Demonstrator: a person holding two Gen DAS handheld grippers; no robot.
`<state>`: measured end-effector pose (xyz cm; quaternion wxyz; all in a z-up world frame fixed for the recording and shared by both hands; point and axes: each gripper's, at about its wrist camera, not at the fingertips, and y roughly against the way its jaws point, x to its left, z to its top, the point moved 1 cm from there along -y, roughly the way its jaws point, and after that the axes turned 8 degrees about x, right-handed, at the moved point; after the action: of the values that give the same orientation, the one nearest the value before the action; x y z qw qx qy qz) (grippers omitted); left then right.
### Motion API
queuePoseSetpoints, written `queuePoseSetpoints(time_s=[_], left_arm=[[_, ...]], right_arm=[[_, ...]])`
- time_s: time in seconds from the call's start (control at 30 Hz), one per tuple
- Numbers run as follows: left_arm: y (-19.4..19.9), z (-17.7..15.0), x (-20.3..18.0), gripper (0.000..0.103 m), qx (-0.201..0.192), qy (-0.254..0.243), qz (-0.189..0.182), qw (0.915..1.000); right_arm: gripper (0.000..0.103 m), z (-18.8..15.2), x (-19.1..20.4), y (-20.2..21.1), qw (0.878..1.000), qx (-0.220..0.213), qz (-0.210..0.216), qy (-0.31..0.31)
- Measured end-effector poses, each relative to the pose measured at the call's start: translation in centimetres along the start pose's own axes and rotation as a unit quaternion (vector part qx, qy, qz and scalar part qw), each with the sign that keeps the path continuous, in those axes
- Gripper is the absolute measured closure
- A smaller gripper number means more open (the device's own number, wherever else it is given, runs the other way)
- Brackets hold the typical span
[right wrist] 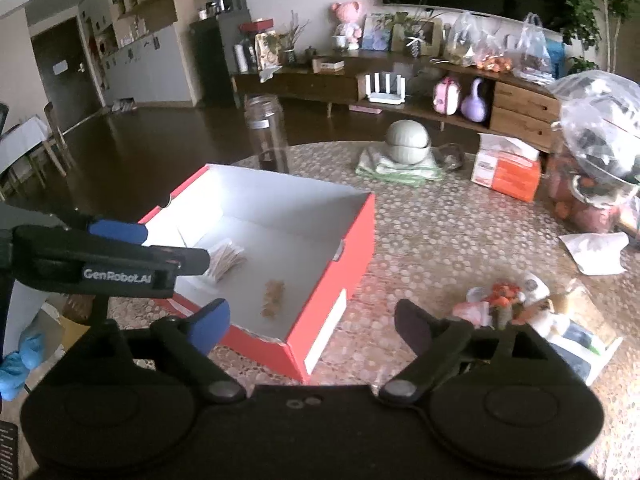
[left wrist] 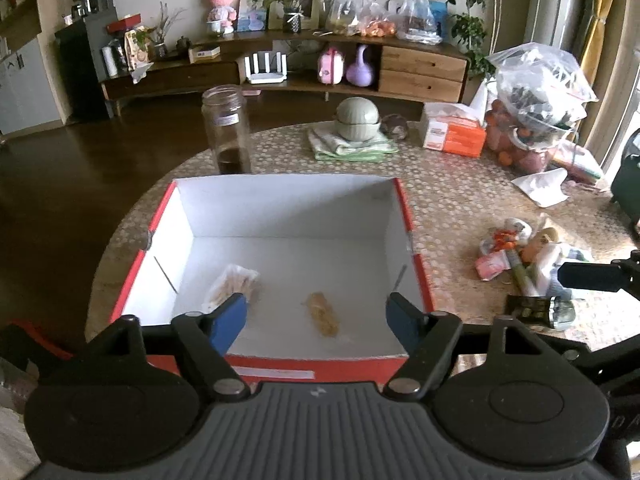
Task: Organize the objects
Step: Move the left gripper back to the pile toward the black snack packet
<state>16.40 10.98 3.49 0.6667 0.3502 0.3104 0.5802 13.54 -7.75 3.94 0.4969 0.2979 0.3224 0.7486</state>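
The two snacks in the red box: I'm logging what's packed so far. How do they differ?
The clear-wrapped packet is wider and lies by the box's left wall, partly behind the left gripper's blue finger; the brown bar is slimmer, sits nearer the middle and is fully visible. The packet's wrapper looks crinkly; any wrapper on the bar is unclear. Both lie flat on the red box's white floor.

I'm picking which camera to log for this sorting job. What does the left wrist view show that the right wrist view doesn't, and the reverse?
Only the left wrist view: the red box seen straight on, its near wall with a white label, and a dark foil packet beside the pile.

Only the right wrist view: the left tool from the side over the box, its GenRobot.AI lettering, and something blue off the table's edge.

Both: a wrapped snack and a brown bar in the box, the glass jar, the tissue box, and the loose pile.
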Motion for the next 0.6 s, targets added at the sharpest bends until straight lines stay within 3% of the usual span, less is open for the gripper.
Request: queuePoseSetpoints(time_s=[0.23, 0.37, 0.6], left_arm=[[1.0, -1.3, -2.3, 0.016, -0.012, -0.005, -0.021, 0.9997], [1.4, -1.9, -3.8, 0.000, -0.027, -0.012, -0.037, 0.9989], [1.5, -3.1, -6.0, 0.000, -0.054, -0.007, -0.067, 0.9963]], right_arm=[[0.005, -2.0, -2.5, 1.8, 1.000, -0.020, -0.005, -0.020], [0.004, -3.3, -4.0, 2.4, 0.999, -0.023, -0.008, -0.027], [0.004, -5.0, -6.6, 3.4, 0.999, -0.024, -0.018, -0.038]])
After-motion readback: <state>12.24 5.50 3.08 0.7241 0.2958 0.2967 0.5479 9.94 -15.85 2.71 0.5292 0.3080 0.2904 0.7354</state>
